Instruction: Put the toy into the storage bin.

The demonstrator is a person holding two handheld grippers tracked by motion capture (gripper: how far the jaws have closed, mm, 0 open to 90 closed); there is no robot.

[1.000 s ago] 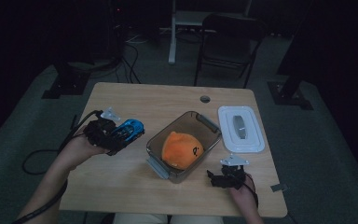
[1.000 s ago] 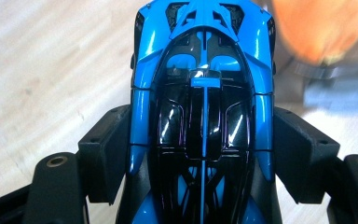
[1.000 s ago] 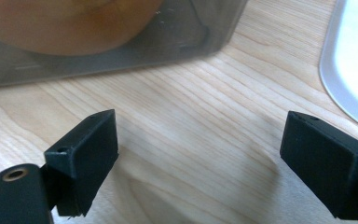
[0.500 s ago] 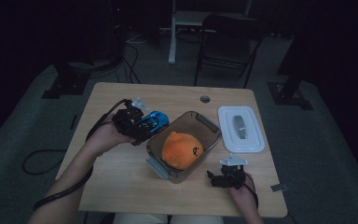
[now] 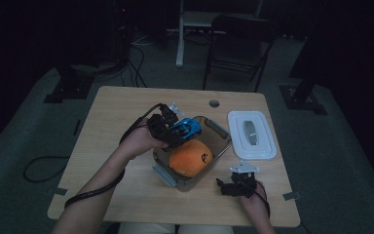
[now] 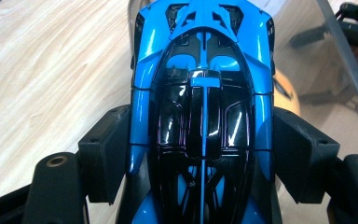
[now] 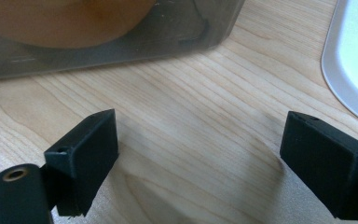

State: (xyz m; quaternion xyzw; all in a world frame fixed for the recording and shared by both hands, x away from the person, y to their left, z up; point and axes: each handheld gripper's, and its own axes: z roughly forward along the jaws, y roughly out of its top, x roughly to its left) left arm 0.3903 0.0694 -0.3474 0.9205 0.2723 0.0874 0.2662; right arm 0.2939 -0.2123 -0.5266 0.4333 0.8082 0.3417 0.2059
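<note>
The left gripper clamps the blue toy car across its flanks, holding it over the clear container's far-left rim, above the orange ball. The car looks light, rigid and glossy, so probably slippery; mid-body is the sensible hold. The right gripper rests spread and empty near the wooden table's near-right corner. The room is dark.

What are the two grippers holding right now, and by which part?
The left gripper clamps the blue and black toy car by its sides, mid-body. The right gripper holds nothing.
</note>
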